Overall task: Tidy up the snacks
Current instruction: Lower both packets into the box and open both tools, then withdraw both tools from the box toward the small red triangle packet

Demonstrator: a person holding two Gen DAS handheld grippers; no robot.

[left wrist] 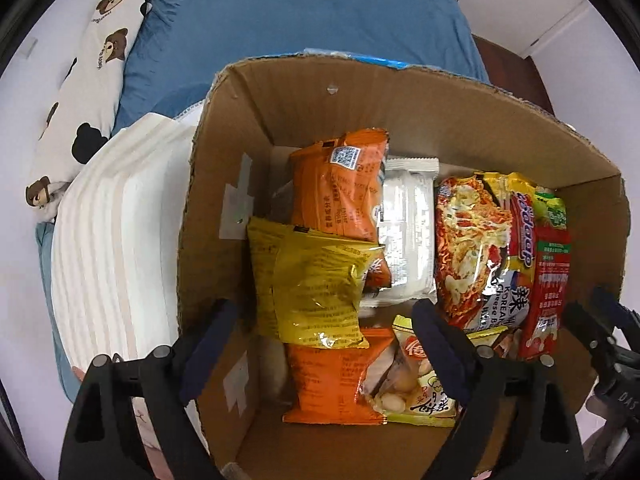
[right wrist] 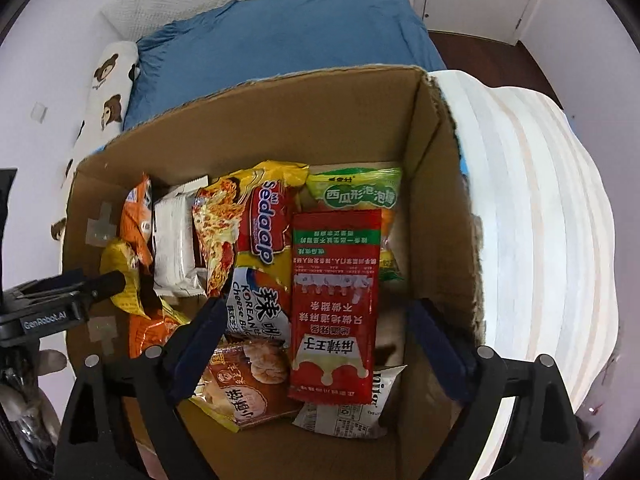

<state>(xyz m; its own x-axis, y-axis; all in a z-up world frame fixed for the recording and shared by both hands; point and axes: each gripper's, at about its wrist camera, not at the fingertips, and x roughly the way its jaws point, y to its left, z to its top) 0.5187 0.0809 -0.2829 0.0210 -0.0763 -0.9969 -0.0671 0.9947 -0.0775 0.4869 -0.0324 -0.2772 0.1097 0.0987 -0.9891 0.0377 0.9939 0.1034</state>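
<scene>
So both grippers, left gripper (left wrist: 324,340) and right gripper (right wrist: 316,340), hang spread wide and empty over the brown cardboard box (right wrist: 440,200); the long red sachet (right wrist: 334,300) lies lengthwise right under the right one.

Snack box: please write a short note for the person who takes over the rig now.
Left claw: open, holds nothing, hangs over the left half of the cardboard box.
Right claw: open, holds nothing, hangs over the right half.
In the box: orange packet, yellow packet, white packet, Sedaap noodle pack, red sachet, green packet, more near the front wall.
Done: every snack in view lies inside the box.
Left: packets lie loosely overlapping, not in rows. I see no snacks outside; check around the box.
</scene>
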